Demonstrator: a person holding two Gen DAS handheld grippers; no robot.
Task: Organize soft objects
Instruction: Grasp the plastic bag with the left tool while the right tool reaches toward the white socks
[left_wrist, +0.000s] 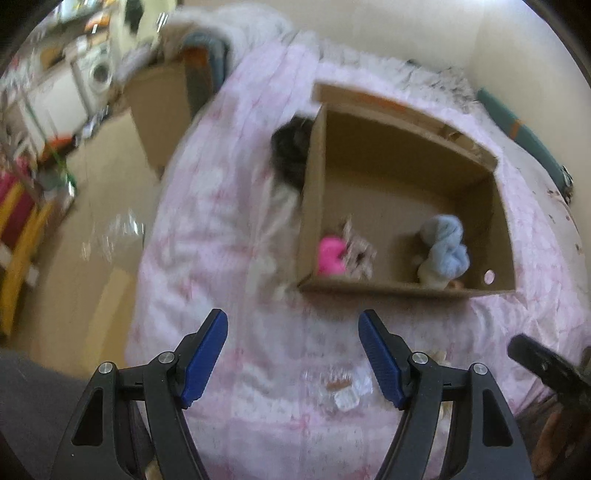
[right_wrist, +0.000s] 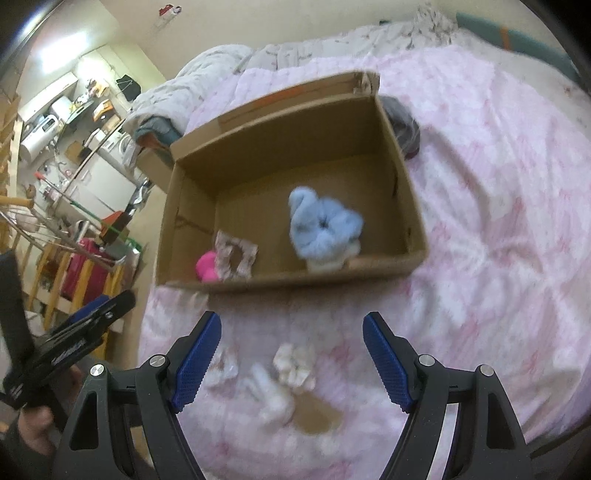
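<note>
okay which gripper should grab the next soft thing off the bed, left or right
Right, probably. The open right hand-held gripper points straight at the cream scrunchie on the bedspread; the left hand-held gripper frames mostly bare cover.

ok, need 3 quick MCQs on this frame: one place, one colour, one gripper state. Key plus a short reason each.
1. Where is the pink soft item?
A. Inside the cardboard box
B. On the bedspread outside the box
C. In the left gripper

2. What colour is the large fluffy item in the box?
A. Green
B. Light blue
C. Red

3. How do both grippers stand?
A. Both open, empty
B. Both shut on cloth
C. Left shut, right open

Key: 1 A, the pink soft item lies in the cardboard box corner. 2 B, the fluffy item is light blue. 3 A, left gripper and right gripper show spread fingers, nothing between.
</note>
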